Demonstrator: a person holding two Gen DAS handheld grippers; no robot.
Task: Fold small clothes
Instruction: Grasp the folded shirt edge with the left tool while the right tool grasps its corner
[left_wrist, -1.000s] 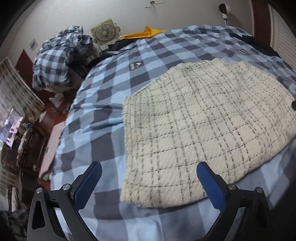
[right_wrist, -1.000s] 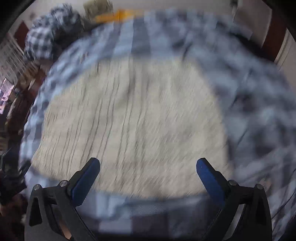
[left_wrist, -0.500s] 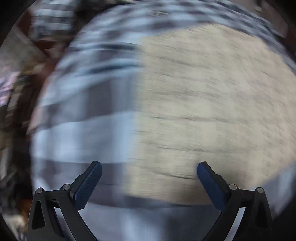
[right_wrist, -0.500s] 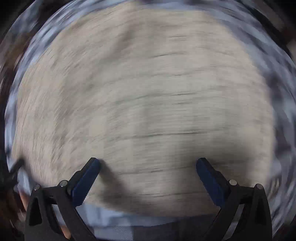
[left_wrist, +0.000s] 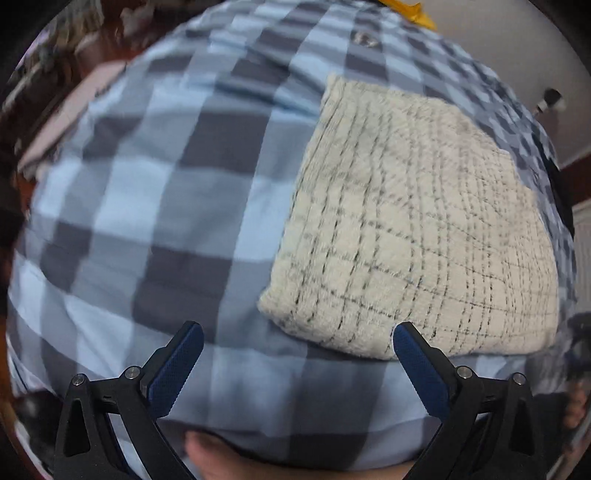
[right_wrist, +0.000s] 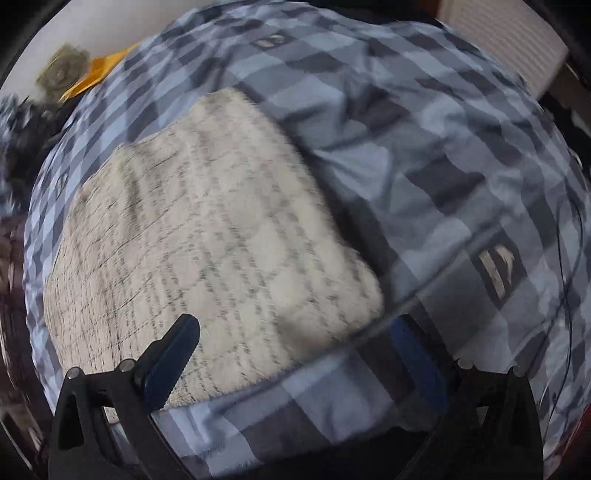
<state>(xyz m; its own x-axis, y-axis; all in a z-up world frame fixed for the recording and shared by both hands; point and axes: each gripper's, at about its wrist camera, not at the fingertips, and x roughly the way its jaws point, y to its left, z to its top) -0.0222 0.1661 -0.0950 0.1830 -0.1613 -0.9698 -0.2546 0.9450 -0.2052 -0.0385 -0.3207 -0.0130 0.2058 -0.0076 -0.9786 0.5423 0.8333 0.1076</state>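
Gaping wide with nothing between its fingers, the left gripper (left_wrist: 295, 363) hangs over the checked bedcover (left_wrist: 155, 206), the cream checked garment (left_wrist: 413, 229) lying flat at its two o'clock. The right gripper (right_wrist: 295, 362) is also spread apart and empty, the same garment at its eleven o'clock; farther off, a yellow object (right_wrist: 94, 75) sits at the bed's far edge.

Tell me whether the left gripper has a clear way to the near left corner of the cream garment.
Probably yes. The left gripper is open, and the cream garment lies flat on the checked bedcover, its near corner just ahead of the fingertips with only bare cover between.
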